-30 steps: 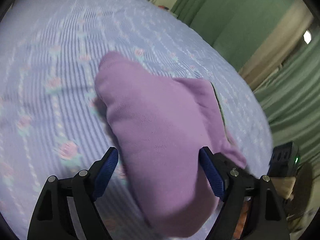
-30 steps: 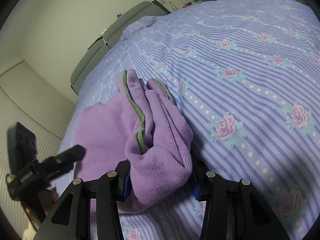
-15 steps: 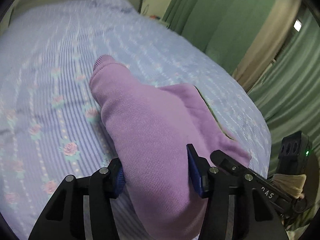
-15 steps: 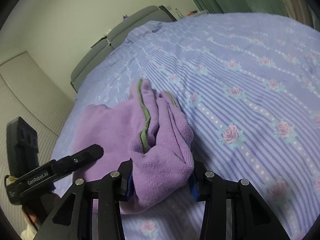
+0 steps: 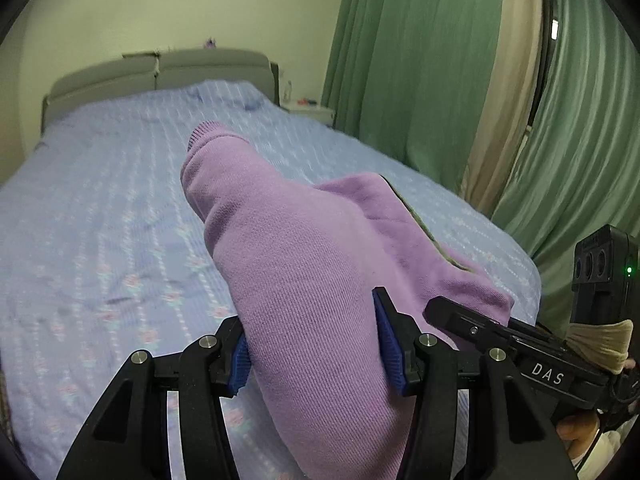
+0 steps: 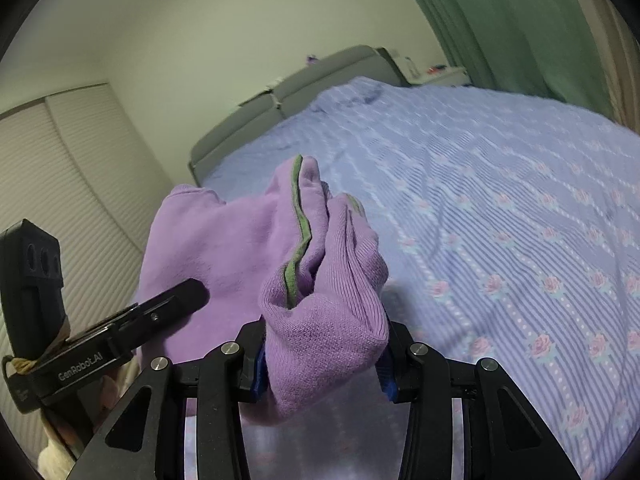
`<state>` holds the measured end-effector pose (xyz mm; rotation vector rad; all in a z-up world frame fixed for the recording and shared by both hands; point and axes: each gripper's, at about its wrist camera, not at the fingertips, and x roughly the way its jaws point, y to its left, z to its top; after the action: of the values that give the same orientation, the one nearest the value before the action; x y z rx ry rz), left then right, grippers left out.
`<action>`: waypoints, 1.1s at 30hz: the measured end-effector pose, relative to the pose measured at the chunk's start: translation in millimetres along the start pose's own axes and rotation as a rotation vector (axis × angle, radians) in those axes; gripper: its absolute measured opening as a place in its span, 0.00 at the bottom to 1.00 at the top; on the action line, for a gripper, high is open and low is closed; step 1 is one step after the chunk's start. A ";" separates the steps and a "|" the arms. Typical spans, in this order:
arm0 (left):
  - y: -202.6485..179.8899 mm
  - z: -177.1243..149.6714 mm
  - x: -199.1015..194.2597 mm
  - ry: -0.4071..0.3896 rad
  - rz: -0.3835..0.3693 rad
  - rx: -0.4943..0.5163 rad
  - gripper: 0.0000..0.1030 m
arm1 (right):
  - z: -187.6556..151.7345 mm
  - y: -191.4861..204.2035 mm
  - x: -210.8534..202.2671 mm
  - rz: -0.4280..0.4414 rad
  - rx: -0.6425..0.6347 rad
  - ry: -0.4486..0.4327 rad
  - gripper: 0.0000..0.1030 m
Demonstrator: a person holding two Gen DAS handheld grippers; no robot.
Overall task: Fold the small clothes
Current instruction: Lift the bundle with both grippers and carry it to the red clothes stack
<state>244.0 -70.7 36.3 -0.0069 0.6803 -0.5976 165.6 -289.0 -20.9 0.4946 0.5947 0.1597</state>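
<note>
Hanging purple garment (image 5: 304,280), lower edge cut off, perhaps folded

Two wrist views, low over the bed (image 5: 100,208), close behind a purple garment (image 5: 304,280).
Left view facing the headboard (image 5: 160,68) with curtains (image 5: 420,60) at right; right view angled toward the same headboard (image 6: 320,76), sharing garment (image 6: 248,248) and bed (image 6: 500,200).
</note>
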 end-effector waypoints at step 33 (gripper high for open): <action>151.2 -46.2 -263.2 -0.257 0.311 -0.102 0.51 | -57.6 283.9 -11.6 0.348 -0.368 -0.028 0.41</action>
<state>132.3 201.0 125.5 -0.0705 0.4489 -0.2557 121.9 -21.8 82.7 0.2376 0.4347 0.5813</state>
